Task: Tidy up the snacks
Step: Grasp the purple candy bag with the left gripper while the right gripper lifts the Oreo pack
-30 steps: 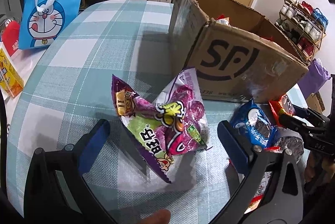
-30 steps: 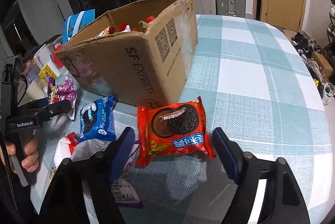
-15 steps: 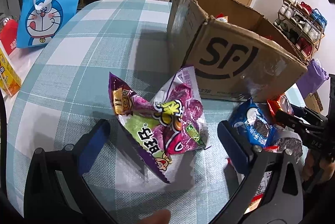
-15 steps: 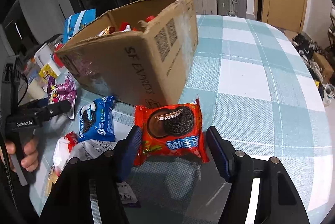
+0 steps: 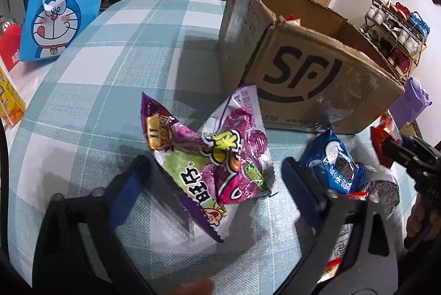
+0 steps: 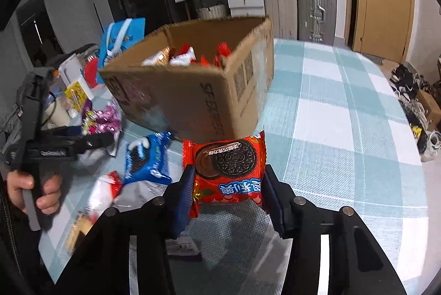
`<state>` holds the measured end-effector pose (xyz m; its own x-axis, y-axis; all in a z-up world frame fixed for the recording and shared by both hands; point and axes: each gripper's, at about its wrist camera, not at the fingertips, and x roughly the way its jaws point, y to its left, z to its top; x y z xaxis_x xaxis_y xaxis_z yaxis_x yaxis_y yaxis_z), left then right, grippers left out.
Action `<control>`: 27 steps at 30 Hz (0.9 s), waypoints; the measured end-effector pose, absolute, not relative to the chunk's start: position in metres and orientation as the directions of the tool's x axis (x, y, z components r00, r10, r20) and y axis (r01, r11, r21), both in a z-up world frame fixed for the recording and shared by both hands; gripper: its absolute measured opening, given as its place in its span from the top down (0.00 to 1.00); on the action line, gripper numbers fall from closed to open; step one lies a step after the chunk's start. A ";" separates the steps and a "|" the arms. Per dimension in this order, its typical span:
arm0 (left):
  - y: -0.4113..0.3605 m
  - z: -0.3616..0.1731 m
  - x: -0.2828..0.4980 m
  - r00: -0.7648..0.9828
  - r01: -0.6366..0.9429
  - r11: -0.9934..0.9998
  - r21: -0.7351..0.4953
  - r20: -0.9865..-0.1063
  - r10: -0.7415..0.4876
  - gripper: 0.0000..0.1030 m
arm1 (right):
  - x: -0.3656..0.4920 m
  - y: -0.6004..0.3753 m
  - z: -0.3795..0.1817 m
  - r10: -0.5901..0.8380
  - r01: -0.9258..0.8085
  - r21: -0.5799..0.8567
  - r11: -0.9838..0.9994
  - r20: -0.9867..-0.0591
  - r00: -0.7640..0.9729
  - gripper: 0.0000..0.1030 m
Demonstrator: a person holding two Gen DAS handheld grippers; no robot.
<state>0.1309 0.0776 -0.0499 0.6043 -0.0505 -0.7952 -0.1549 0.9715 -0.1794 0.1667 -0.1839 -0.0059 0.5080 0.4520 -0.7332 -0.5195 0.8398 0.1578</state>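
My right gripper (image 6: 227, 194) is shut on a red Oreo packet (image 6: 228, 168) and holds it lifted in front of the open cardboard SF box (image 6: 193, 102), which holds several snacks. My left gripper (image 5: 212, 179) is open, its fingers either side of a purple snack bag (image 5: 209, 157) lying on the checked tablecloth (image 5: 110, 80) in front of the box (image 5: 317, 74). A blue Oreo packet (image 5: 336, 162) lies to the right of it, also in the right wrist view (image 6: 146, 160).
A blue Doraemon bag (image 5: 60, 11) stands at the table's far left. Yellow boxes (image 5: 8, 102) sit at the left edge. More packets (image 6: 104, 190) lie near the front edge. Suitcases (image 6: 297, 5) and drawers stand behind the table; a shoe rack (image 5: 397, 27) is at right.
My right gripper closed on the red Oreo packet and raised it off the table toward the box. My left gripper stayed open around the purple bag.
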 end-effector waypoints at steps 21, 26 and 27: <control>0.066 -0.021 0.112 0.697 -0.068 0.983 -0.171 -0.713 -0.076 0.65 | 0.154 -0.191 0.018 0.485 -0.533 0.165 0.830 -0.685 0.544 0.53; 0.063 -0.001 0.103 0.730 -0.050 0.984 -0.169 -0.679 -0.079 0.65 | 0.148 -0.193 0.029 0.501 -0.540 0.166 0.825 -0.656 0.564 0.53; 0.062 0.003 0.101 0.736 -0.046 0.985 -0.167 -0.673 -0.079 0.65 | 0.147 -0.193 0.032 0.504 -0.542 0.165 0.824 -0.651 0.568 0.53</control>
<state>0.1007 0.0622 0.0029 0.7358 -0.0795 -0.6725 -0.0463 0.9849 -0.1671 0.1466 -0.1928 0.0319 0.5680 0.5039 -0.6508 -0.5418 0.8241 0.1652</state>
